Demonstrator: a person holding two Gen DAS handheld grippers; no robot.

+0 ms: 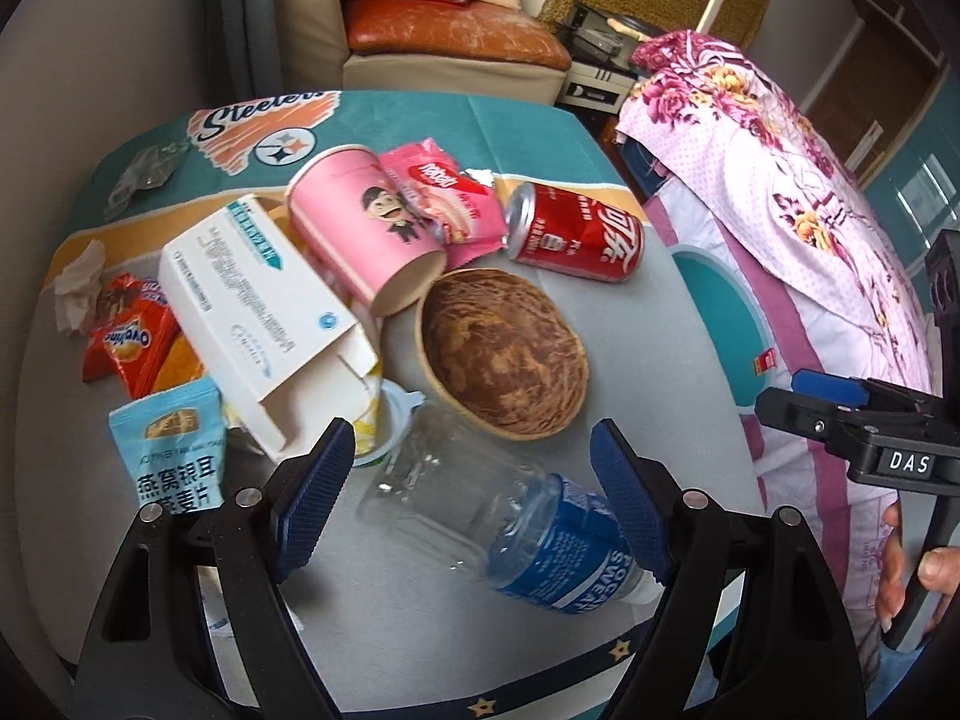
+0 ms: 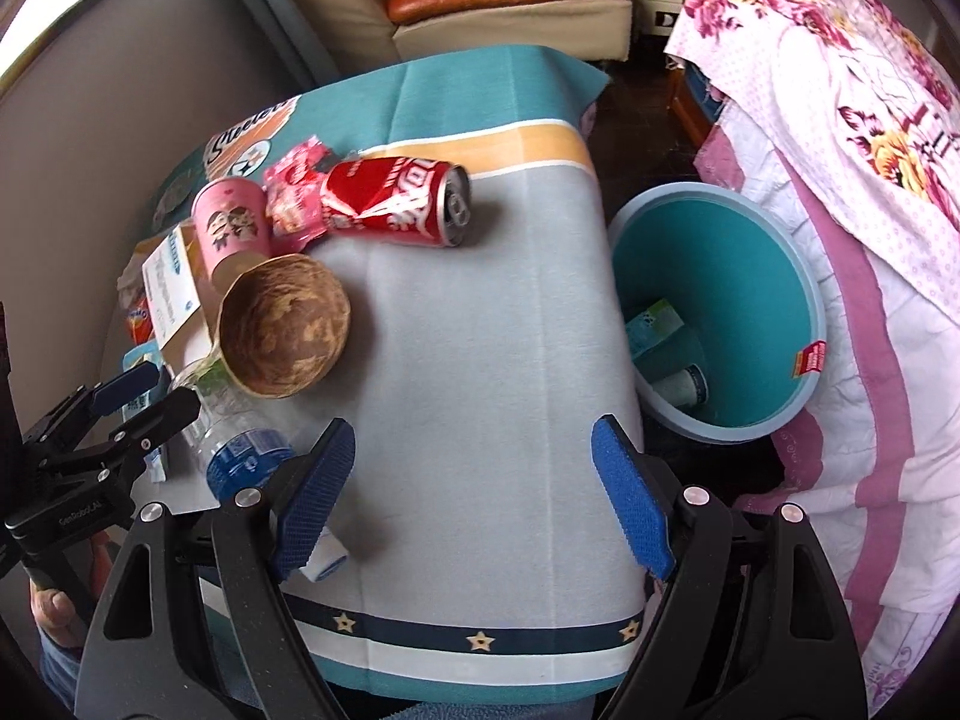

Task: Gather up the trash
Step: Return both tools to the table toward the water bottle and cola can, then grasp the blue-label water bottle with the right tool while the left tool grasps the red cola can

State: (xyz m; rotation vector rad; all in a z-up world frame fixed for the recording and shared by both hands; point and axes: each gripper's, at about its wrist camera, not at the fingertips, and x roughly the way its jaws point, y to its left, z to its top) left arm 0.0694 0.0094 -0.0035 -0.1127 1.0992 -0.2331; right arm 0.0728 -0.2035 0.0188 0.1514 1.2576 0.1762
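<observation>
On table cloth (image 2: 480,360): clear bottle (image 1: 510,510) lying flat beside wooden bowl (image 1: 504,354), red can (image 1: 576,234), pink cup (image 1: 366,222), white box (image 1: 258,300), wrappers. Beside table: teal bin (image 2: 750,228), some trash inside. Above bottle: left gripper (image 1: 474,498), jaws wide, holding nothing. Right gripper (image 2: 474,498) likewise wide, empty.

Clear bottle's (image 1: 510,516) cap end behind a tong pad; bin's (image 2: 744,222) near rim behind the tabletop (image 2: 480,420) edge.
</observation>
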